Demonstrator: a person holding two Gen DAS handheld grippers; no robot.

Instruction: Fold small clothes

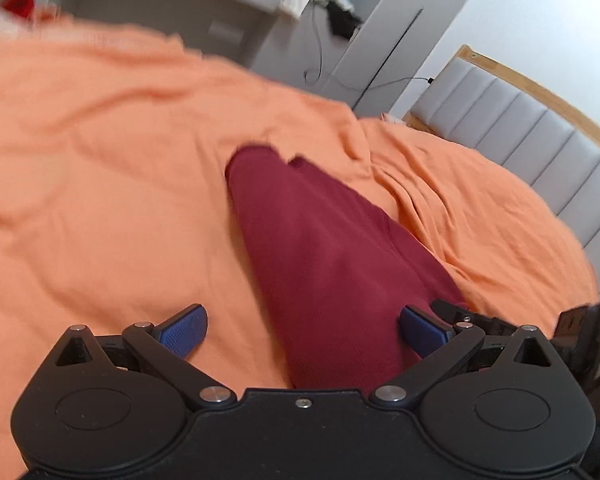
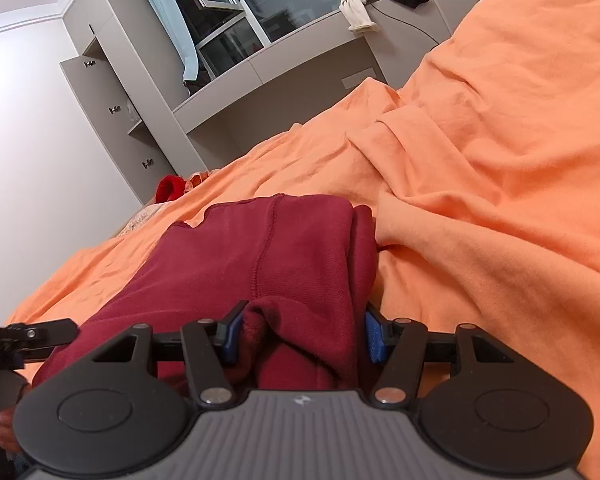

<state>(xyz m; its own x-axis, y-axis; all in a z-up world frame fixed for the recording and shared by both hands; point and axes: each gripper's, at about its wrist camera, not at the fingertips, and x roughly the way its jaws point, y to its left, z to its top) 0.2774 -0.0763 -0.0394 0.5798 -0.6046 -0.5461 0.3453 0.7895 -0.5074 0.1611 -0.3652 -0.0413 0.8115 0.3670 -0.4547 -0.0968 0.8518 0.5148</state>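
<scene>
A dark red garment (image 1: 320,248) lies folded lengthwise on the orange bedsheet (image 1: 100,184). My left gripper (image 1: 303,330) is open, its blue pads (image 1: 182,330) wide apart, with the near end of the garment between them. In the right wrist view the same garment (image 2: 260,256) shows a stitched seam and a folded edge on the right. My right gripper (image 2: 302,334) is shut on a thick bunch of the garment's near end. The left gripper (image 2: 28,338) shows at the far left of that view.
The sheet is rumpled into ridges (image 2: 440,168) to the right of the garment. A padded grey headboard (image 1: 540,144) bounds the bed. A bright red item (image 2: 170,188) lies at the bed's far edge. Grey cabinets (image 2: 112,92) and a window ledge with draped clothes (image 2: 364,4) stand beyond.
</scene>
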